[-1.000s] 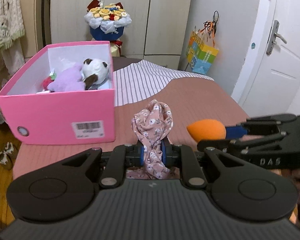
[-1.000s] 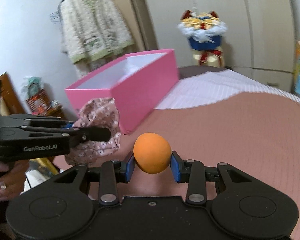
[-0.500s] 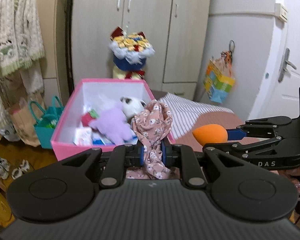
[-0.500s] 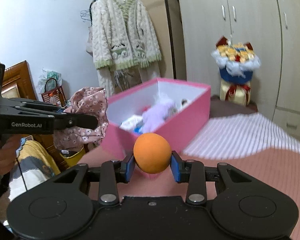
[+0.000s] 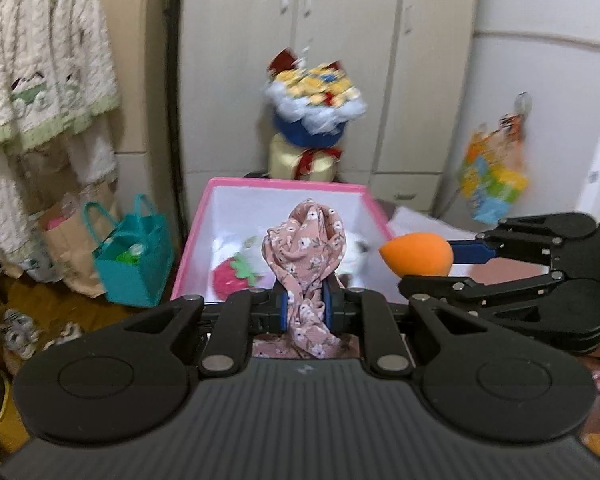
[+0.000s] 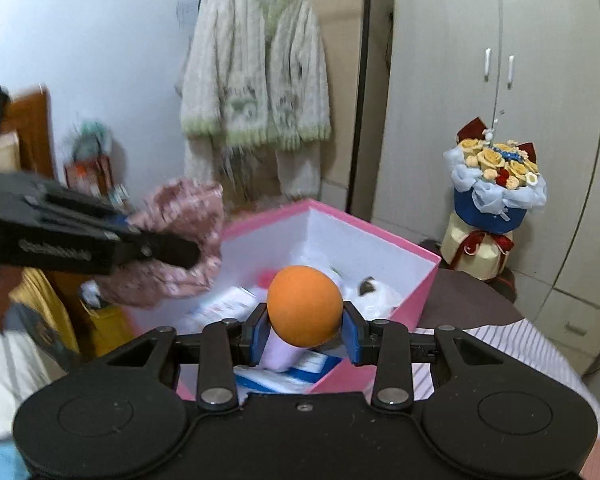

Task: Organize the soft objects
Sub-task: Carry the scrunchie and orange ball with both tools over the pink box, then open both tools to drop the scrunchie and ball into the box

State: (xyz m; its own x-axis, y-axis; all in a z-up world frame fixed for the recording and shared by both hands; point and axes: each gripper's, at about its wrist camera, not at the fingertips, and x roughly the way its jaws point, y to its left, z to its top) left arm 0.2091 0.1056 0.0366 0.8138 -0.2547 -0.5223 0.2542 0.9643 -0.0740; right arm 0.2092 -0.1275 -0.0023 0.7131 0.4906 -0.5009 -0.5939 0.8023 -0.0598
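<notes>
- Currently both tongs carry loads above the pink box point(image 5: 284, 186), presumably so each piece falls inside on release.
- Left tongs point(image 5: 305, 307) pinch the floral cloth point(image 5: 304, 248) at its middle; ends droop over the box's near edge.
- Right tongs point(image 6: 305, 334) squeeze the orange sponge point(image 6: 304, 305) sideways, over the box's near corner.
- Plush toys already lie inside; release not yet made.

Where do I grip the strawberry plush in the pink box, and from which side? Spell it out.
Pinch the strawberry plush across its rounded red body, below the green leaves, and come straight down from above. It seems to lie low inside the pink box, close to the left wall, so the walls likely block any sideways approach.
</notes>
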